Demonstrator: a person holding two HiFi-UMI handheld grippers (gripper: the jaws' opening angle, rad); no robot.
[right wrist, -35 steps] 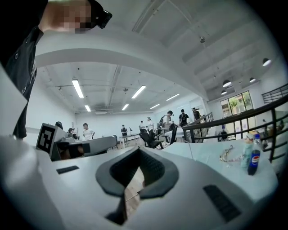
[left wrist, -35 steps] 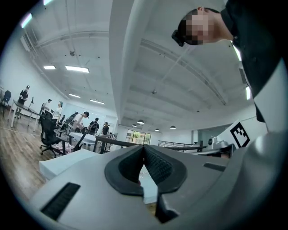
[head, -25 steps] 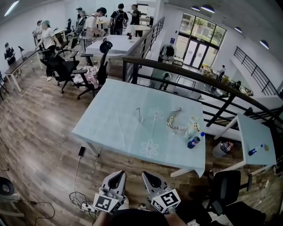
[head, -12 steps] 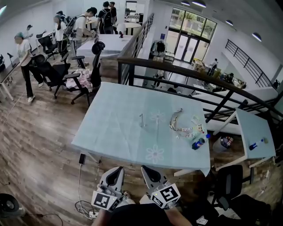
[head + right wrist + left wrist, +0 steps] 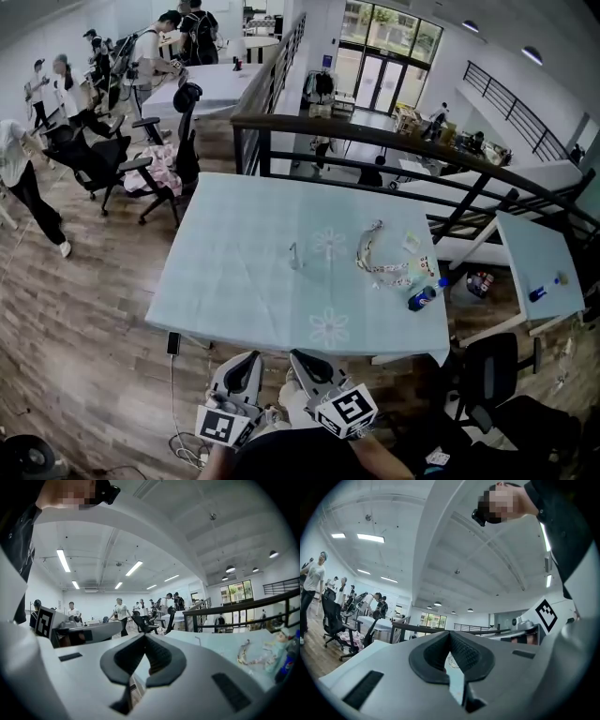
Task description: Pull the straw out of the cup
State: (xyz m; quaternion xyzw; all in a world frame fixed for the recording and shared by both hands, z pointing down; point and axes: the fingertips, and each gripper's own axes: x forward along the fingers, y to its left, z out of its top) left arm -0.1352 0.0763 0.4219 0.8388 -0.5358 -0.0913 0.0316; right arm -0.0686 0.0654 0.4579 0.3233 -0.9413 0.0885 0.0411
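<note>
While my left gripper [image 5: 249, 361] & right gripper [image 5: 302, 359] sit pressed shut, empty, off the table's [image 5: 234, 291] near edge: 1 straw [image 5: 293, 253] upright mid-table, its cup too faint to see; 1 bottle [image 5: 422, 298] lying nr table's right corner.

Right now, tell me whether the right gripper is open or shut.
Shut. In the right gripper view, the right gripper has its two dark pads meeting at the tips, with nothing between them.

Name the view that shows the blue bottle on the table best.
Head view: the blue bottle shows whole, near the right front corner of the table. The right gripper view catches it at its right edge; the left gripper view does not show it.
</note>
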